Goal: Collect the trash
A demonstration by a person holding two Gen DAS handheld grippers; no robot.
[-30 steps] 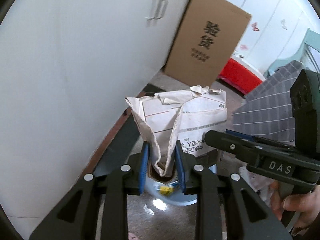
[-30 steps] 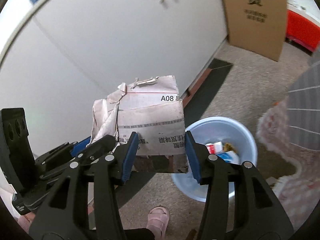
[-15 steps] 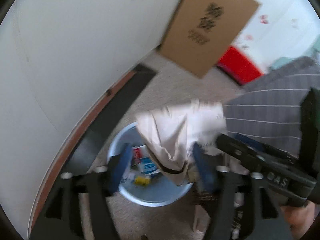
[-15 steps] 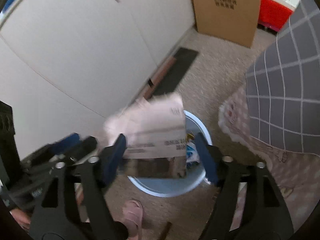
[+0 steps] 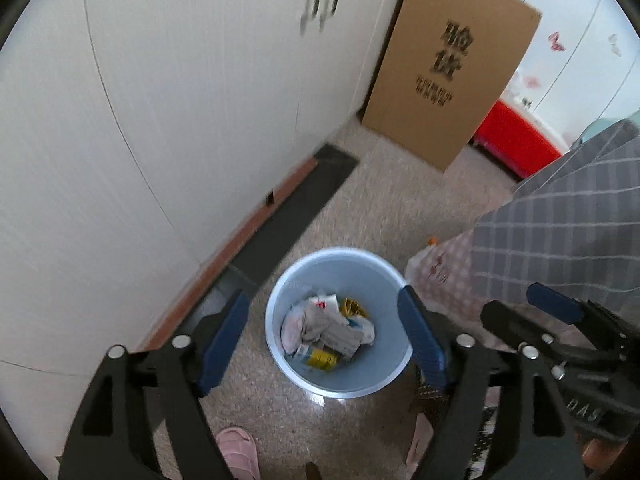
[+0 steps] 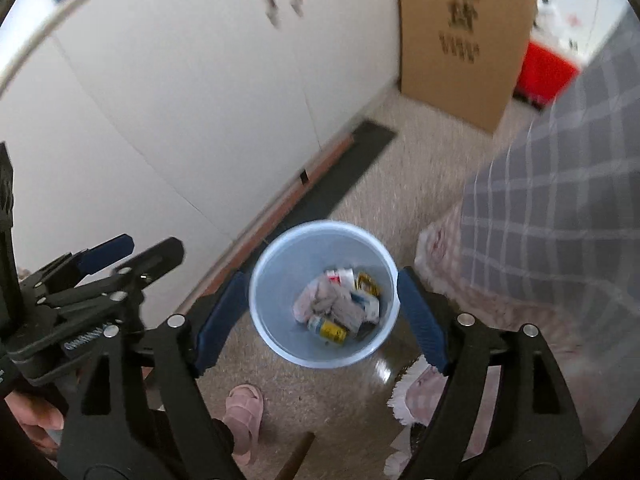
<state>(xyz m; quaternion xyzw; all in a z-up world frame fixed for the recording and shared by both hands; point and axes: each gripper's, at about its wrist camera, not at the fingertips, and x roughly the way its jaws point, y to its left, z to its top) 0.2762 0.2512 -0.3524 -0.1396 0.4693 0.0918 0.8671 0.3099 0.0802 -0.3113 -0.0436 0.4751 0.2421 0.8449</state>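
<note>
Both your left claw [image 5: 322, 342] and right claw [image 6: 318, 316] have just spread, empty; the crumpled paper [image 5: 326, 330] lies in the bin [image 5: 280, 292] directly below them.

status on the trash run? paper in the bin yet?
Done: the crumpled paper lies in the blue bin on top of cans and wrappers. In hand: nothing. The left hand-held gripper and right hand-held gripper have just been opening and hang open above the bin, with nothing between the jaws. Left: no other loose trash shows on the floor in these views, so anything more lies out of frame.
</note>
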